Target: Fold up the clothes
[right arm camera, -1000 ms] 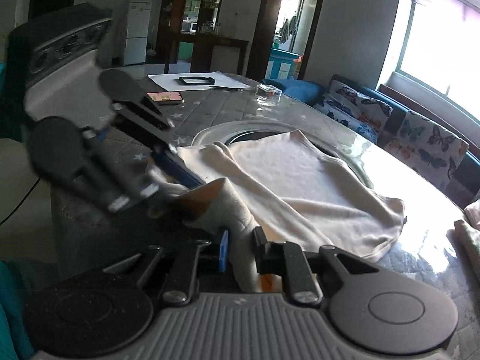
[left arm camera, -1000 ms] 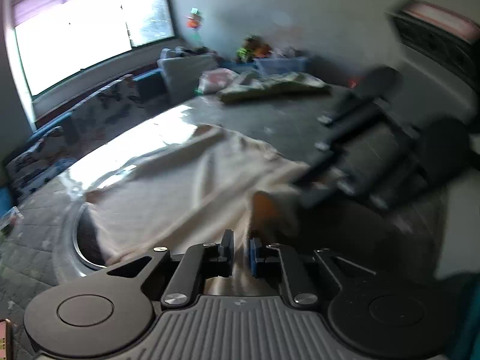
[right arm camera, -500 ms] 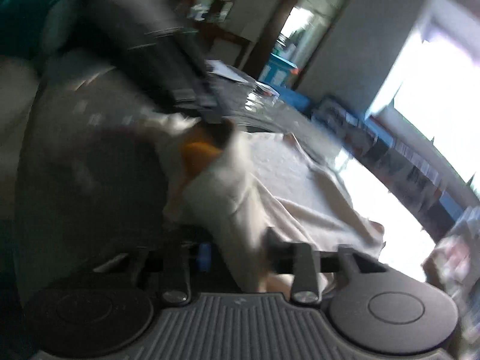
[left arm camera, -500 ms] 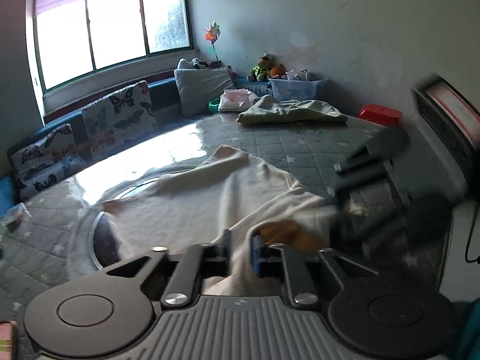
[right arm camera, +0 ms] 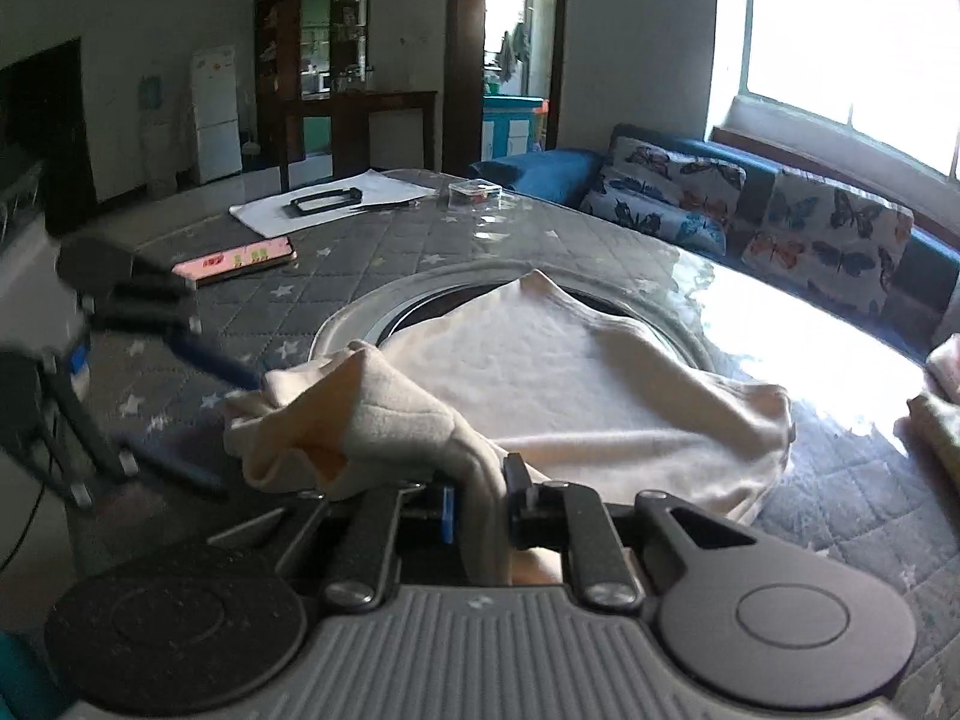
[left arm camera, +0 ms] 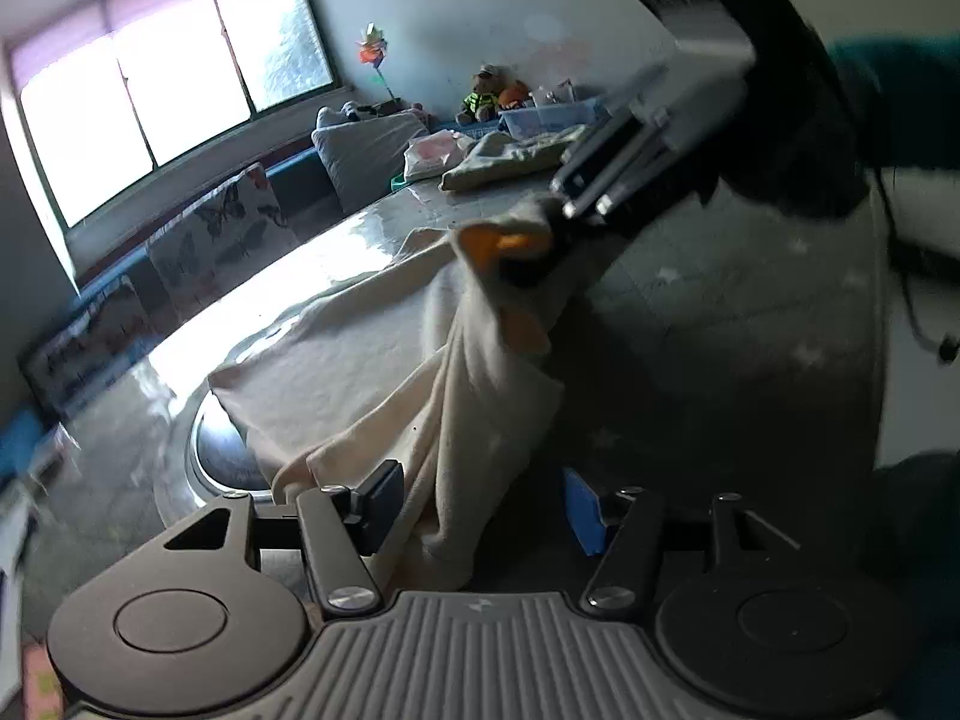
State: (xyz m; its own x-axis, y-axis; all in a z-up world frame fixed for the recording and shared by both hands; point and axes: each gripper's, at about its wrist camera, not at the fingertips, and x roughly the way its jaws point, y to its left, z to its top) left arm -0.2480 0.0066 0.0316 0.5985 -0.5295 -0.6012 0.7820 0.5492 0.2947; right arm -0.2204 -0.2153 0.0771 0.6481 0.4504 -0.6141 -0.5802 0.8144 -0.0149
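Note:
A cream garment (left arm camera: 372, 360) (right arm camera: 570, 384) lies spread over the grey quilted table (right arm camera: 270, 300), with its near corner lifted into a bunch. My right gripper (right arm camera: 480, 504) pinches that bunched corner, and its jaws are closing on the cloth. The left wrist view shows the right gripper (left arm camera: 558, 222) holding the corner up at the upper right. My left gripper (left arm camera: 480, 510) is opening, its jaws wide apart. A fold of the garment hangs loose between them and neither pad presses on it. The left gripper (right arm camera: 240, 438) also shows, blurred, at the left of the right wrist view.
A round glass ring (right arm camera: 360, 324) lies on the table under the garment. A pink phone (right arm camera: 237, 258), papers (right arm camera: 327, 204) and a clear box (right arm camera: 474, 192) sit at the far side. An olive garment (left arm camera: 510, 162) lies across the table. A sofa with butterfly cushions (right arm camera: 810, 228) runs under the window.
My left gripper's jaws have opened and let go of the cloth. The right gripper has carried the pinched corner up and away from the left one.

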